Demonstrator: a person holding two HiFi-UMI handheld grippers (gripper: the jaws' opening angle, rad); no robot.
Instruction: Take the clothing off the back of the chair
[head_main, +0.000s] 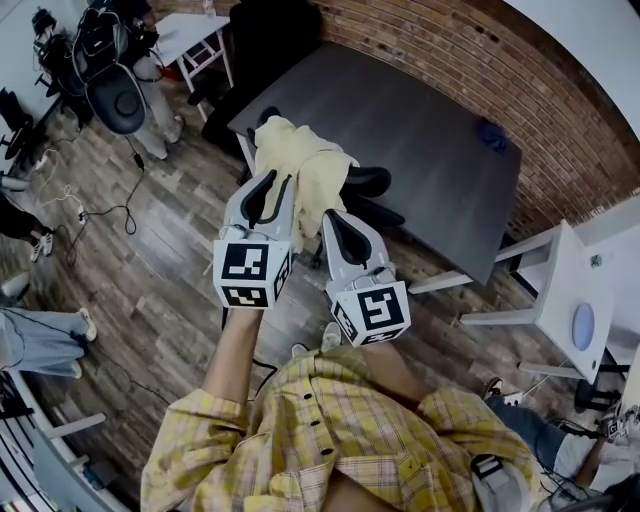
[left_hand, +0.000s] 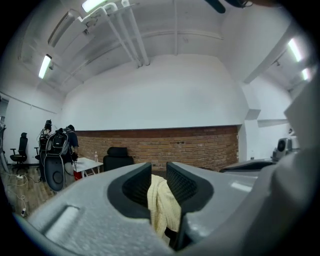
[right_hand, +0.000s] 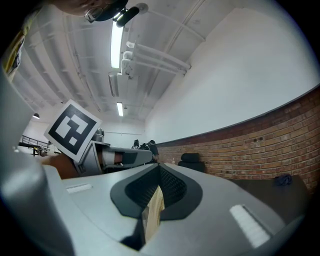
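A pale yellow garment (head_main: 300, 160) hangs bunched over a black office chair (head_main: 370, 182) beside a dark table (head_main: 420, 130). My left gripper (head_main: 272, 182) reaches the garment's left side. In the left gripper view its jaws (left_hand: 159, 175) stand a little apart, and the yellow cloth (left_hand: 162, 205) hangs loosely in the gap. My right gripper (head_main: 331, 214) is at the garment's lower right. In the right gripper view its jaws (right_hand: 158, 172) are shut on a thin fold of the cloth (right_hand: 154, 212). The chair's back is mostly hidden under the garment.
A brick wall runs behind the table, which carries a small blue object (head_main: 490, 132). A second black chair (head_main: 270, 40) stands at the table's far end. People and a loaded chair (head_main: 115, 70) are at the far left, with cables (head_main: 100, 210) on the wood floor. A white table (head_main: 560, 290) stands right.
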